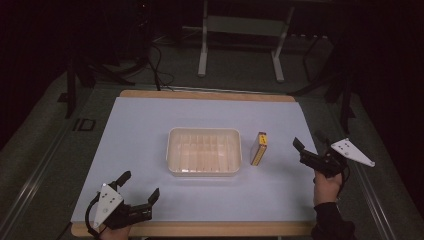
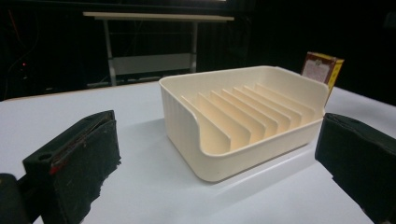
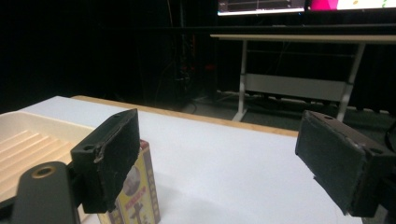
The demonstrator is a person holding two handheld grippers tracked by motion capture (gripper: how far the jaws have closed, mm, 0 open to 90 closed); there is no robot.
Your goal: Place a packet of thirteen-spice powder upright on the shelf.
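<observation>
While you hold a gripper in each hand over the white tabletop [image 1: 135, 130], a cream tray [image 1: 203, 151] with upright ribs inside sits near the middle of it. Just to the right of the tray, and apart from it, a small yellow box [image 1: 259, 148] stands on end.

Your left gripper [image 1: 141, 186] is at the near left corner of the tabletop, pointing toward the far right, at the tray. Its jaws stand wide apart with nothing between them. In the left gripper view the tray's near corner [image 2: 205, 140] lies ahead, between the two black jaws but well clear of both, and the top of the box [image 2: 322, 67] peeks over the tray's far wall.

Your right gripper [image 1: 308, 144] is at the right edge of the tabletop, pointing left toward the box, with a grey three-cornered plate on top of it. Its jaws are also spread wide and hold nothing. In the right gripper view the box [image 3: 137, 196] stands upright just behind the left-hand jaw, partly hidden by it; you cannot tell from here whether jaw and box touch, though the high view shows a gap between them. The tray's ribbed floor [image 3: 28, 144] shows at the left edge of that view.

Beyond the far edge of the tabletop, a metal desk frame [image 1: 240, 45] stands on the dark floor.
</observation>
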